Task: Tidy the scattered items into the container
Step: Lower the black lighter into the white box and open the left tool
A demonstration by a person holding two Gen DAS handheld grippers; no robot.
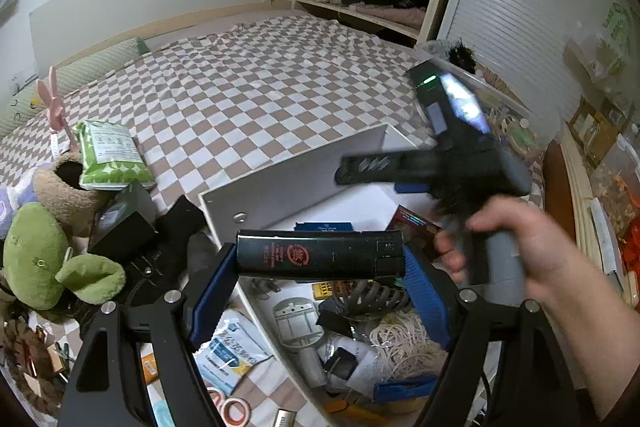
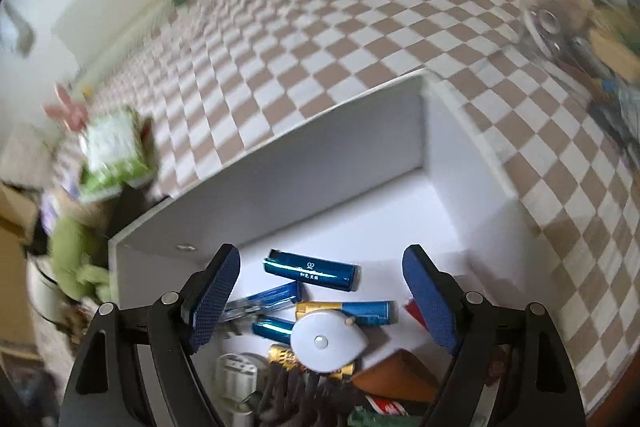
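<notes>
Across the checkered bed sits the white container, an open-topped box with a tall back wall, already carrying a jumble of small things. Beside its left wall, still on the bed, lie a green plush toy, a green wipes pack and a dark box, all waiting to be tidied.

Over the near part of the container hangs the left gripper, its blue fingers clenched on the two ends of a long black box, which is held level and clear of the contents beneath. By my judgement this is the carry-and-drop step: the box is over the container and only needs lowering and letting go.

Further back, the right gripper hovers above the container floor with its fingers spread and nothing between them; it looks blurred in the left view, so it may be in motion. Below it lie blue lighters, a white tape measure and batteries.

Next, the left fingers should part only once the box is low, so it lands flat among the clutter.
</notes>
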